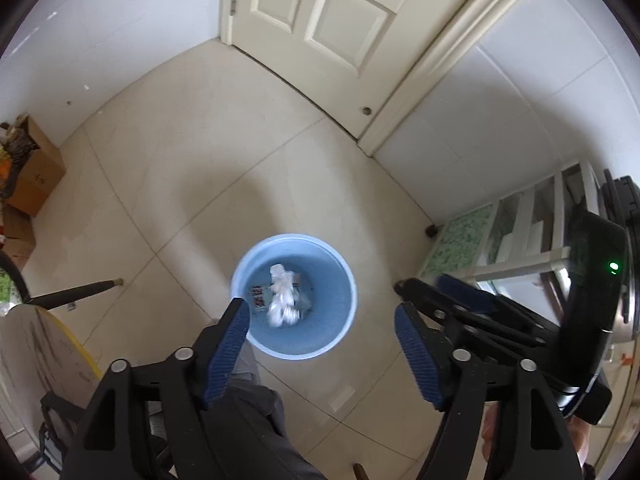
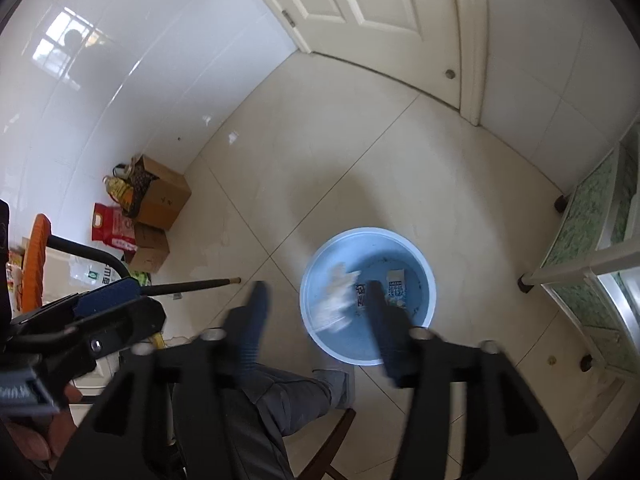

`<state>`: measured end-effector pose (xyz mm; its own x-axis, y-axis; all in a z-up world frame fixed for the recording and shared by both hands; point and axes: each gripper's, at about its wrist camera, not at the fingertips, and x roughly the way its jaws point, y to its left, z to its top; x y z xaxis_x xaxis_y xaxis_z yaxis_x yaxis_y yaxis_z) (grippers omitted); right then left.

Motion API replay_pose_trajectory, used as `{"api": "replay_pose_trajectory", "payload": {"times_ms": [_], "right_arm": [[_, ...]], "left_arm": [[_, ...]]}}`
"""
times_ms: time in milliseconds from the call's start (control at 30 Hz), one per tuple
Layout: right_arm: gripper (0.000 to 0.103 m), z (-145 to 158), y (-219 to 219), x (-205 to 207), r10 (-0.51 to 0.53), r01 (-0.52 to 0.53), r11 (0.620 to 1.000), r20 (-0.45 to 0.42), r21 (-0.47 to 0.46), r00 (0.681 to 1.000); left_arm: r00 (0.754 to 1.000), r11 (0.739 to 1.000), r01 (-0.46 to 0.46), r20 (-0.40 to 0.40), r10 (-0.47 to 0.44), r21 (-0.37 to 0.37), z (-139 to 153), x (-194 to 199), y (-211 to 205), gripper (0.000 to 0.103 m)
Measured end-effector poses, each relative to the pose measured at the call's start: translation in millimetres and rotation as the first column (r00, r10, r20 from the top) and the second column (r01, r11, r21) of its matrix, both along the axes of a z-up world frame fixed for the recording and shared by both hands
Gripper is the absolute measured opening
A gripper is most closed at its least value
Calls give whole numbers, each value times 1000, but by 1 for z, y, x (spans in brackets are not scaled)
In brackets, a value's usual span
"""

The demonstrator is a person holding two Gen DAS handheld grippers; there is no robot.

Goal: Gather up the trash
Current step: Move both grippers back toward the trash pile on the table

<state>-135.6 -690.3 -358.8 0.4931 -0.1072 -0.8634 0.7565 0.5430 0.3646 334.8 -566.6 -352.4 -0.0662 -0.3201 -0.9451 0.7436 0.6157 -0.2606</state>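
Note:
A light blue trash bin [image 1: 344,280] stands on the tiled floor below both grippers; it also shows in the right wrist view [image 2: 424,264]. A crumpled white paper wad [image 1: 283,296] is in the bin, blurred in the right wrist view [image 2: 334,298]. Small printed wrappers [image 2: 396,284] lie on the bin's bottom. My left gripper [image 1: 322,320] is open and empty above the bin. My right gripper [image 2: 316,312] is open and empty above the bin's left side; it also shows at the right of the left wrist view [image 1: 424,292].
A white door [image 1: 320,28] is at the back. Cardboard boxes [image 2: 160,196] and bags stand by the left wall. A white shelf unit [image 2: 592,248] is on the right. A dark stick [image 2: 192,286] lies on the floor. The person's leg [image 2: 280,392] is below.

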Motion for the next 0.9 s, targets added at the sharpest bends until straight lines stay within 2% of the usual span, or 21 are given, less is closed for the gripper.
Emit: {"api": "replay_pose_trajectory", "payload": {"times_ms": [67, 100, 133, 200, 367, 600, 700, 767, 900], "right_arm": [[101, 9, 2, -9, -42, 42, 999, 5, -29, 999], [103, 12, 1, -11, -56, 57, 998, 8, -40, 998], [103, 19, 3, -16, -84, 84, 994, 12, -67, 996], [103, 31, 5, -21, -113, 113, 989, 4, -97, 994], [103, 64, 17, -24, -114, 116, 983, 26, -141, 993], [103, 137, 62, -9, -38, 62, 965, 98, -253, 994], [103, 170, 89, 4, 11, 34, 952, 144, -305, 990], [103, 191, 109, 14, 55, 4, 940, 164, -340, 985], [103, 233, 158, 38, 154, -58, 909, 204, -413, 967]], "left_arm": [[999, 1000, -10, 39, 10, 5, 9, -7, 7, 76], [998, 1000, -12, 55, 12, 1, 17, -14, 12, 78], [997, 1000, -18, 78, 19, -7, 26, -20, 17, 84], [993, 999, -29, 113, 32, -29, 41, -30, 24, 88], [982, 994, -42, 178, 60, -102, 83, -57, 61, 88], [949, 967, -82, 277, 150, -240, 153, -90, 131, 89], [923, 943, -127, 310, 226, -309, 185, -98, 179, 89], [896, 924, -158, 342, 282, -349, 203, -104, 210, 89], [820, 884, -228, 409, 400, -408, 237, -117, 281, 89]]}}
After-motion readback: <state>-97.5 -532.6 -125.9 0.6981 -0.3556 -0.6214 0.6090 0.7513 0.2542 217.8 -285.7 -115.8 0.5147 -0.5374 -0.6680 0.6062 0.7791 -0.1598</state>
